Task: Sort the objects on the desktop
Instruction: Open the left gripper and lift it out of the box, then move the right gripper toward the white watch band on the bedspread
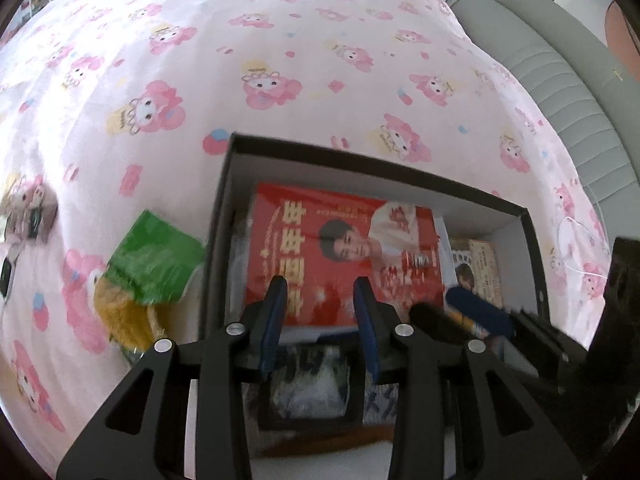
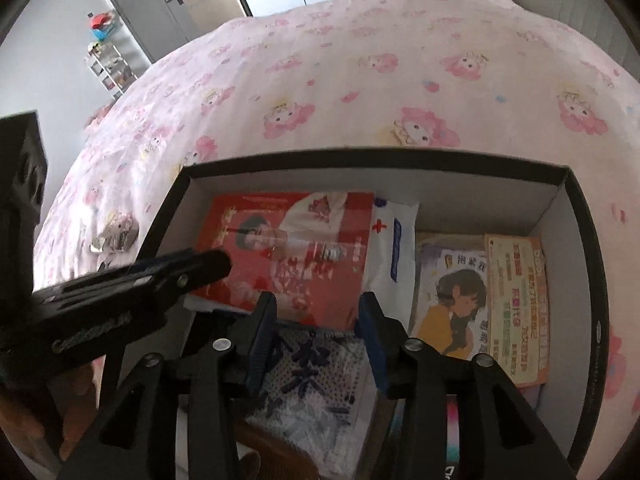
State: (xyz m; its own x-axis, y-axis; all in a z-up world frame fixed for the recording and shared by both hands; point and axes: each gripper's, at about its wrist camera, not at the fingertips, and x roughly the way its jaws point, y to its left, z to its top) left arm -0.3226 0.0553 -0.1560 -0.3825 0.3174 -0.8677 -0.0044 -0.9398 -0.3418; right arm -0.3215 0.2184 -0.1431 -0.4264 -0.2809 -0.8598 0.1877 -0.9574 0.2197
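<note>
Over the box [image 2: 576, 216], which sits on a pink cartoon-print cloth [image 1: 280, 40], both grippers point steeply down into the open interior. Already lying inside are a red booklet [image 2: 288, 236], a white pouch [image 2: 396, 248] with a red cross tucked against it, two illustrated booklets [image 2: 460, 292] side by side at the right wall, and a blue-and-white patterned packet [image 2: 312, 368] nearest the cameras. The left gripper [image 1: 320, 312] hangs above the red booklet with its fingers [image 1: 276, 312] apart and nothing visible between them. The right gripper [image 2: 316, 328] hangs above the patterned packet, its fingers [image 2: 264, 332] likewise apart; whether they touch the packet cannot be told, but they do not clamp it. Outside the box, the left wrist view shows a green packet [image 1: 156, 260] lying on a yellow item [image 1: 120, 316] just beside the box's left wall, and a small plush-like object [image 1: 32, 212] farther off near the picture edge. By this evidence the sorting is well advanced: most items are boxed, and those few on the cloth appear to remain, the green packet being the closest candidate.
</note>
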